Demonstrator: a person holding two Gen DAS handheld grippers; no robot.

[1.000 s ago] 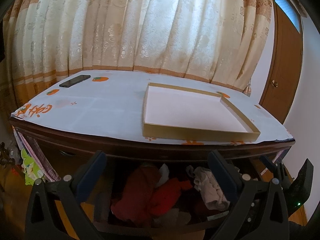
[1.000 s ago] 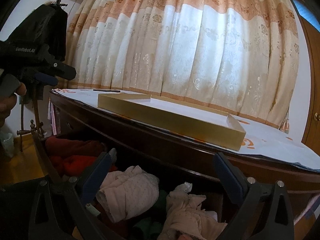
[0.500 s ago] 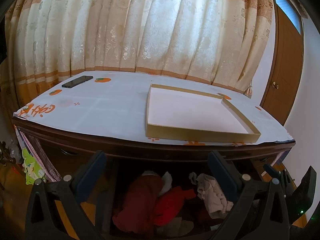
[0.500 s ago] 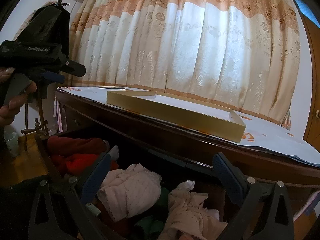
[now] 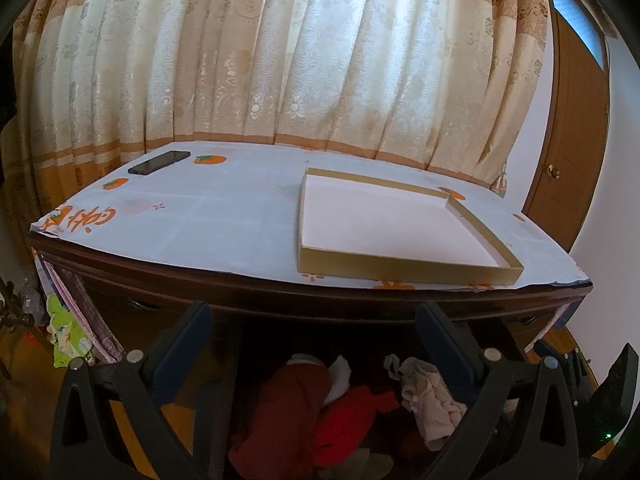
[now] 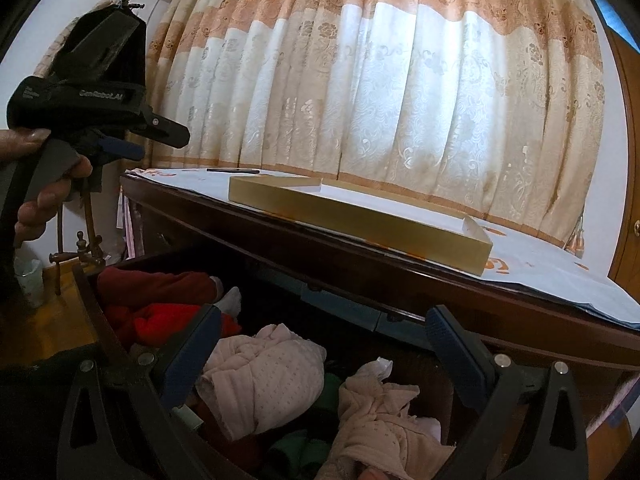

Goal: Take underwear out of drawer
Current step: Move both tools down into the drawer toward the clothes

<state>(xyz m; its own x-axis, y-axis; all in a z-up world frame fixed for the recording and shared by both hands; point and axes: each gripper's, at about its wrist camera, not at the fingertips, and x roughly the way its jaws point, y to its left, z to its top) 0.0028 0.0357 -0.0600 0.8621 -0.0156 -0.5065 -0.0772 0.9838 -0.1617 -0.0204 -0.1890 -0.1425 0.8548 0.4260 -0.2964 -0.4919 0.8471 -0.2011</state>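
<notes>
The open drawer (image 6: 94, 308) under the dark wooden table holds crumpled clothes. A pale pink dotted underwear bundle (image 6: 264, 376) lies near the front, and a second pale piece (image 6: 380, 416) is beside it on the right. Dark red and bright red garments (image 6: 160, 308) fill the left side. My right gripper (image 6: 320, 354) hangs open just above the pink bundle, holding nothing. My left gripper (image 5: 314, 336) is open too and higher up, level with the table edge, above the red garments (image 5: 304, 412) and pale underwear (image 5: 428, 396). A hand (image 6: 40, 196) holds it.
A shallow gold box (image 5: 400, 232) with a white floor sits on the white printed tablecloth (image 5: 224, 216). A black phone (image 5: 160, 162) lies at the far left corner. Curtains hang behind the table, and a wooden door (image 5: 576, 140) stands to the right.
My left gripper has drifted up and back a little, so the drawer contents sit lower in its view. The right gripper has stayed almost still over the pink bundle.
</notes>
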